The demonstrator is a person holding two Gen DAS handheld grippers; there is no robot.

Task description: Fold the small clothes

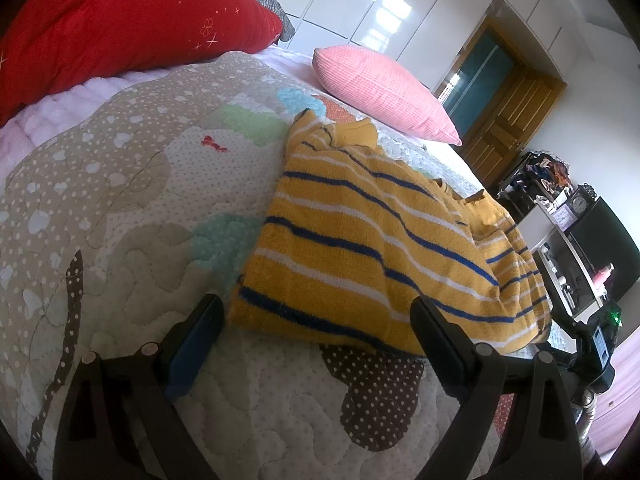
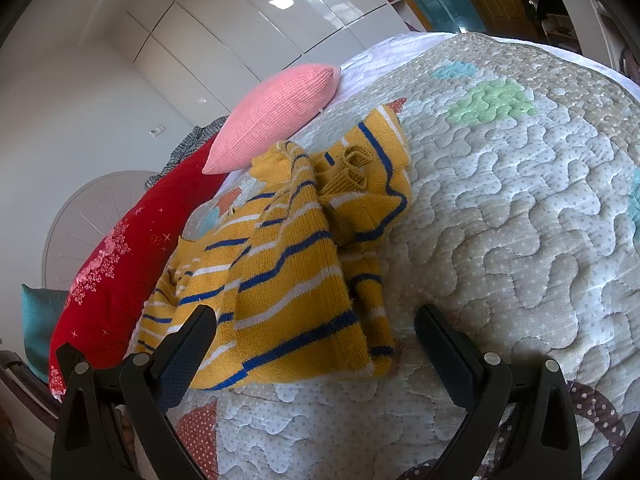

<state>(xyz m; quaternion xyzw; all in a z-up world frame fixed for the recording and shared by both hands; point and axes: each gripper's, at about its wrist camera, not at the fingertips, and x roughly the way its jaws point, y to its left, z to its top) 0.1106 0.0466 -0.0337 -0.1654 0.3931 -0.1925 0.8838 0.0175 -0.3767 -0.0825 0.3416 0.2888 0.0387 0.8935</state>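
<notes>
**Sweater lies half-folded on the quilted bed, both tongs spread wide**

Sweater [image 1: 372, 240], mustard-yellow knit with blue and white stripes, lies on the patchwork quilt [image 1: 132, 216] of the bed, its body bunched and partly doubled over itself; from your left wrist camera its ribbed hem faces you, and the collar end points toward the pink pillow [image 1: 384, 92]; from your right wrist camera a sleeve is draped across the body and the ribbed collar sits rumpled near the far end. Your left tongs [image 1: 316, 332] stand released, jaws well apart and holding nothing; the hem of the sweater sits between and just beyond the two fingertips, the right-hand fingertip overlapping the knit's lower corner in the view, though whether it touches the cloth cannot be told. Your right tongs [image 2: 316, 336] are likewise released and empty; the near edge of the sweater fills the gap between the fingers, with the left-hand finger over the striped edge and the right-hand finger over bare quilt. A red pillow [image 1: 132, 12] with a floral print rests at the head of the bed, beside the pink one; glossy white wardrobe doors [image 1: 360, 4] and a wooden door [image 1: 508, 120] stand behind. A teal cushion [image 2: 40, 320] shows past the red pillow in the right wrist view.
</notes>
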